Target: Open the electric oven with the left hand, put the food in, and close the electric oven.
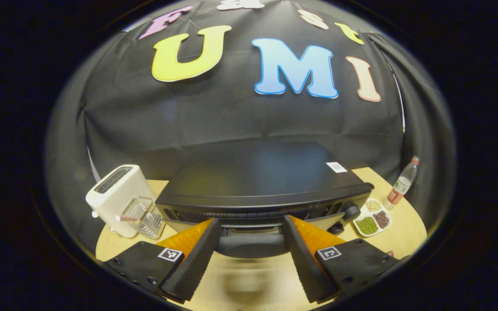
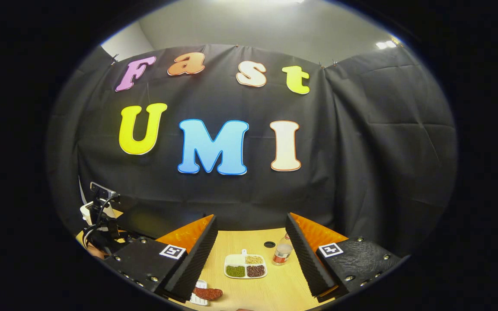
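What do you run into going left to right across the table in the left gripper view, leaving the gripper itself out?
White toaster → clear glass container → black electric oven → divided dish of beans → plastic bottle.
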